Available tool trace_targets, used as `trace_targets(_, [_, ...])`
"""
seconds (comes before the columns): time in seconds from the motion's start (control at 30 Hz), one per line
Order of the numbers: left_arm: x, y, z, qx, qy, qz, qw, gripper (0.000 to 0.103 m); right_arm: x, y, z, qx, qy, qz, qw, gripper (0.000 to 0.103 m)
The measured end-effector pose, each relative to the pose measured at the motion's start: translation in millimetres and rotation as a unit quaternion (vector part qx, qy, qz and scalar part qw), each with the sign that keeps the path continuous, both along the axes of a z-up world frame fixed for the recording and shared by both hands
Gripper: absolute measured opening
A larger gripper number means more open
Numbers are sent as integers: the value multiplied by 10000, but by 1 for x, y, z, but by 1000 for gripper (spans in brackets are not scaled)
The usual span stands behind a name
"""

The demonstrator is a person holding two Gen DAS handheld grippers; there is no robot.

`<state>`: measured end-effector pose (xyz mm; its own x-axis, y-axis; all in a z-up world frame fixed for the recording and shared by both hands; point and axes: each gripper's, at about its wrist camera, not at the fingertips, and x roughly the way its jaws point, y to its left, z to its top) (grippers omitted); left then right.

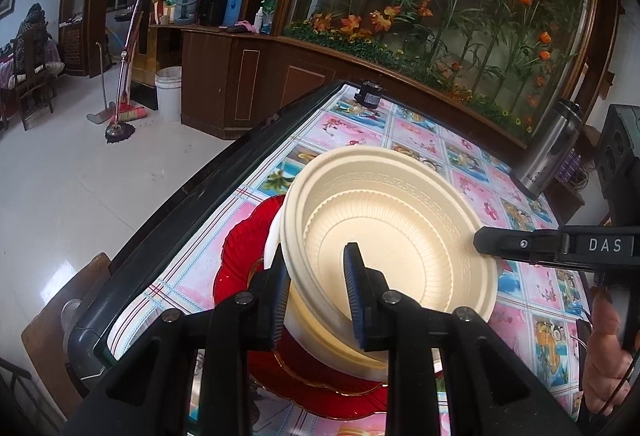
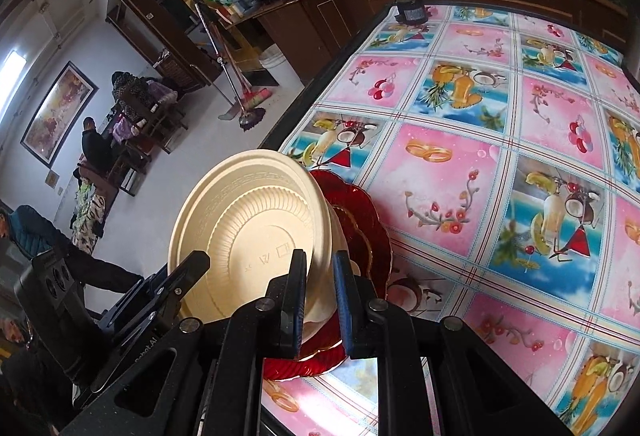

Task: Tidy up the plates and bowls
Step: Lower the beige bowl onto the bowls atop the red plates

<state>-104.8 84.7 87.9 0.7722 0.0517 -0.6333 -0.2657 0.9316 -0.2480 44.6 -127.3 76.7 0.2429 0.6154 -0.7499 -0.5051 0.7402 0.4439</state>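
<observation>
The table (image 1: 532,288) carried a cloth printed in pink and blue fruit-and-flower squares, with a dark raised edge along its left side. A steel flask (image 1: 554,148) stood at its far right corner, and a small dark device (image 1: 370,94) sat at the far end.

A red plate (image 1: 240,256) with a scalloped, gold-trimmed rim lay flat on the cloth near the table's left edge. A white bowl (image 1: 276,236) stood on the red plate, mostly hidden.

A cream bowl (image 1: 400,220) was tilted over the white bowl, its opening facing the left wrist camera and its ribbed underside facing the right wrist camera. Its lower part sat against the white bowl; whether it rested fully inside could not be told.

The left gripper (image 1: 316,300) was clamped on the near rim of the cream bowl: one blue pad lay inside the bowl, the other outside, against the wall. The fingers were drawn close, with only the bowl wall between them.

The right gripper (image 2: 320,300) pinched the opposite rim of the cream bowl (image 2: 256,232), one finger on the underside and one on the inner side, over the red plate (image 2: 360,224). Its fingers were also narrowly set on the wall. In the left wrist view, that gripper reached in from the right, with part of a hand (image 1: 608,352) below it.
</observation>
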Motion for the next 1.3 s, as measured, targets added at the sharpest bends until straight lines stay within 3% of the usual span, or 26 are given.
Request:
trace_targets(0.87, [-3, -3, 2, 291, 23, 93, 9995, 27, 2, 5, -9, -50, 12, 62, 10000, 18])
trace_targets(1.17, [-6, -6, 3, 505, 14, 171, 9986, 50, -3, 7, -6, -71, -148, 124, 9998, 18])
trace_targets(1.3, [-8, -4, 5, 536, -4, 188, 9984, 53, -3, 7, -6, -84, -185, 118, 9997, 18])
